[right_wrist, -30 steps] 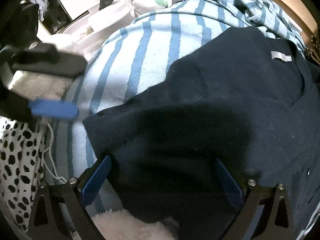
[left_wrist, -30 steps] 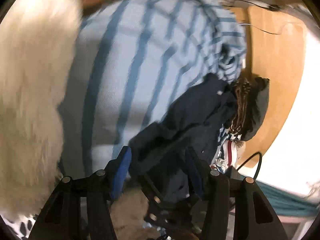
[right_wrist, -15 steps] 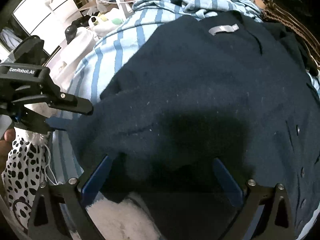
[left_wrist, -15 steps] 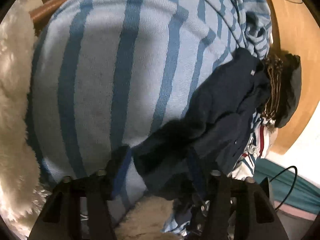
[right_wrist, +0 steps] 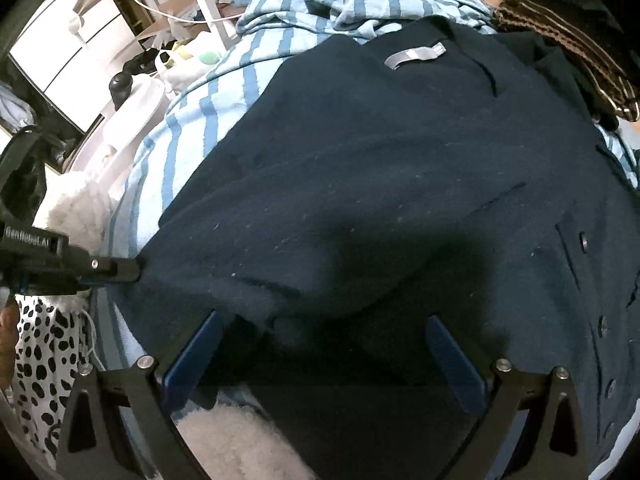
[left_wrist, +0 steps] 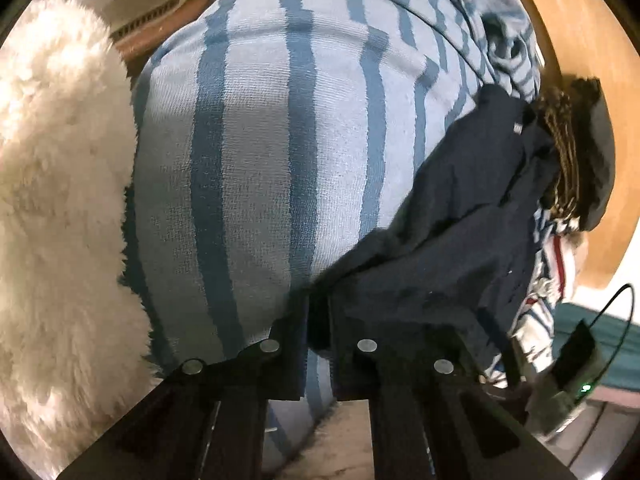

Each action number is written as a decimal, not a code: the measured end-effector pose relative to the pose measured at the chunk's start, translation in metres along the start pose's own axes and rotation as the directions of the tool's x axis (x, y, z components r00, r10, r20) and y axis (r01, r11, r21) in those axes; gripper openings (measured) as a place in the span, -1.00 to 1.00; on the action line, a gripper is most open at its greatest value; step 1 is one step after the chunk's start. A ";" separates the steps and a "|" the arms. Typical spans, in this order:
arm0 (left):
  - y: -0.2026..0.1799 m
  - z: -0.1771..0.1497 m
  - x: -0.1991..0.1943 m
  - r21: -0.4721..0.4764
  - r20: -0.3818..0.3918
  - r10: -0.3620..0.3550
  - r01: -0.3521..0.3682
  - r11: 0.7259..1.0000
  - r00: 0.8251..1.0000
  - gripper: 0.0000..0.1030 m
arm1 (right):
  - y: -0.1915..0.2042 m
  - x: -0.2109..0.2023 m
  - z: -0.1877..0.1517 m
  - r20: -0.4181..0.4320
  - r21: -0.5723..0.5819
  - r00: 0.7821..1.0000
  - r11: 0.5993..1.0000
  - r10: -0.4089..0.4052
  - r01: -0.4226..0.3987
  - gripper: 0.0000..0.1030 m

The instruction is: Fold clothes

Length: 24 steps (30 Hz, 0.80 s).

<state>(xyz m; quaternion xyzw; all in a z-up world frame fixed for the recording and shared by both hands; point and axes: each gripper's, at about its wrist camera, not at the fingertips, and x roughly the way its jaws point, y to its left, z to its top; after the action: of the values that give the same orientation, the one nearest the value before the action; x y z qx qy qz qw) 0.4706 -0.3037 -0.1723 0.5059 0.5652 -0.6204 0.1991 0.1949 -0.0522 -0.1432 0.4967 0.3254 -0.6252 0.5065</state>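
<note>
A dark navy buttoned garment lies spread over a light blue striped blanket. In the left wrist view the garment runs from the lower middle to the upper right. My left gripper is shut on its near corner; it also shows in the right wrist view, pinching the garment's left edge. My right gripper is open, its blue pads wide apart, with the garment's lower edge lying between them. A grey neck label shows at the far end.
A white fluffy fabric lies left of the blanket. A black-and-white spotted cloth is at lower left. Dark and brown knitted clothes are piled against a wooden board. Striped clothes lie beside them. White furniture stands behind.
My left gripper has closed from open onto the navy garment's corner. The right gripper has moved farther over the garment and stays open.
</note>
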 end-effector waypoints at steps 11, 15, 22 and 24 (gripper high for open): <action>-0.001 -0.007 0.003 0.070 0.002 0.078 -0.078 0.995 0.997 -0.85 | 0.022 0.021 -0.013 -0.123 -0.119 0.992 0.993 -0.027 0.012 1.00; -0.005 -0.010 0.004 0.088 0.006 0.102 -0.103 0.991 0.995 -0.85 | 0.019 0.011 -0.011 -0.091 -0.081 0.996 0.997 -0.016 0.009 1.00; 0.001 -0.018 0.003 0.058 0.006 0.117 -0.117 0.991 0.993 -0.85 | -0.015 -0.002 -0.010 -0.037 0.128 0.997 0.990 0.065 -0.060 1.00; 0.001 -0.024 -0.001 0.046 0.017 0.127 -0.127 0.991 0.992 -0.85 | -0.024 -0.001 -0.012 -0.033 0.173 0.996 0.982 0.079 -0.072 1.00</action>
<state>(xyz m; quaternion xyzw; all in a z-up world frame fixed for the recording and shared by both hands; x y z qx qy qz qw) 0.4809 -0.2829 -0.1683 0.5410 0.5155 -0.6234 0.2303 0.1753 -0.0343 -0.1478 0.5630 0.2612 -0.6211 0.4786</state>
